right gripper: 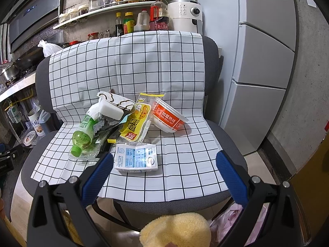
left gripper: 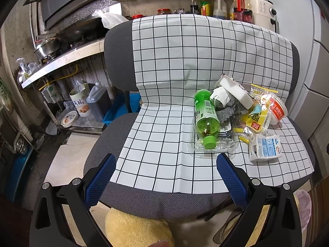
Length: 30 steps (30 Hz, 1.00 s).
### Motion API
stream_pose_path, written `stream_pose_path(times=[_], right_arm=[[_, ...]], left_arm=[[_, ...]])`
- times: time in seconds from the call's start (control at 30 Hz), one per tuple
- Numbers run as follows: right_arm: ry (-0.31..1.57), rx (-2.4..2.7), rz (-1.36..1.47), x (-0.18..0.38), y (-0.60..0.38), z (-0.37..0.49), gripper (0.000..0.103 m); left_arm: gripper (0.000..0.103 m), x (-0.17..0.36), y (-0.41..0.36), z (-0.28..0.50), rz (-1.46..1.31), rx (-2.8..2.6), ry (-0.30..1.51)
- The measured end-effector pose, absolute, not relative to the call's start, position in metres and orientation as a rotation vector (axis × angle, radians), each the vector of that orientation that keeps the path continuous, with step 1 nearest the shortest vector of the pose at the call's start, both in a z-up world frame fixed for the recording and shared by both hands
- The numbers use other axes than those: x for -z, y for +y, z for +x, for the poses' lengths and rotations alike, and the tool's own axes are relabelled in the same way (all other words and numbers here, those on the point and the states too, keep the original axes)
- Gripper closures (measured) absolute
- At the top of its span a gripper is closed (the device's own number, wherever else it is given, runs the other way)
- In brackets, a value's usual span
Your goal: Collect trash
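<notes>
A pile of trash lies on a grey chair covered with a white grid cloth (left gripper: 164, 135). It holds a green bottle (left gripper: 205, 115) in a clear plastic tray (left gripper: 213, 146), a white foam box (left gripper: 236, 92), a yellow wrapper (left gripper: 257, 117), an orange-and-white cup (left gripper: 277, 109) and a flattened milk carton (left gripper: 265, 147). The same items show in the right wrist view: bottle (right gripper: 83, 133), foam box (right gripper: 113, 107), wrapper (right gripper: 136, 123), cup (right gripper: 169, 117), carton (right gripper: 135, 158). My left gripper (left gripper: 166, 160) is open and empty, in front of the seat. My right gripper (right gripper: 164, 160) is open and empty, just before the carton.
A kitchen counter with pans (left gripper: 61, 41) stands to the left, with a tin and jug (left gripper: 90, 103) under it. A shelf of bottles (right gripper: 139, 20) is behind the chair. A fridge (right gripper: 263, 61) stands to the right. A pink bag (right gripper: 236, 220) sits on the floor, lower right.
</notes>
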State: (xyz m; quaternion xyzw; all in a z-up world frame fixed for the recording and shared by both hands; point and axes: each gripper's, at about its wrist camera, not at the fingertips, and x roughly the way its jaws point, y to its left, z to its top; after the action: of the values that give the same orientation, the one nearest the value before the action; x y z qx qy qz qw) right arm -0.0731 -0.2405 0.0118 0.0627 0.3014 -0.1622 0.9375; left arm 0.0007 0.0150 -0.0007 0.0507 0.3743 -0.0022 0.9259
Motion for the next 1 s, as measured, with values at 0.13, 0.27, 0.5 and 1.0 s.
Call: stream_pose_path(times=[0.13, 0.27, 0.5, 1.0], right_arm=[[0.620, 0.323, 0.129, -0.009, -0.243, -0.068, 0.006], [0.625, 0.271, 0.136, 0.004, -0.248, -0.060, 0.006], [0.618, 0.196, 0.146, 0.038, -0.254, -0.035, 0.006], [0.695, 0.018, 0.176, 0.115, -0.272, 0.034, 0.006]], left_arm=[[0.006, 0.005, 0.015, 0.005, 0.106, -0.004, 0.778], [0.006, 0.015, 0.016, 0.011, 0.107, -0.011, 0.804], [0.007, 0.040, 0.014, 0.027, 0.109, -0.009, 0.839], [0.007, 0.095, -0.009, 0.059, 0.115, 0.085, 0.856]])
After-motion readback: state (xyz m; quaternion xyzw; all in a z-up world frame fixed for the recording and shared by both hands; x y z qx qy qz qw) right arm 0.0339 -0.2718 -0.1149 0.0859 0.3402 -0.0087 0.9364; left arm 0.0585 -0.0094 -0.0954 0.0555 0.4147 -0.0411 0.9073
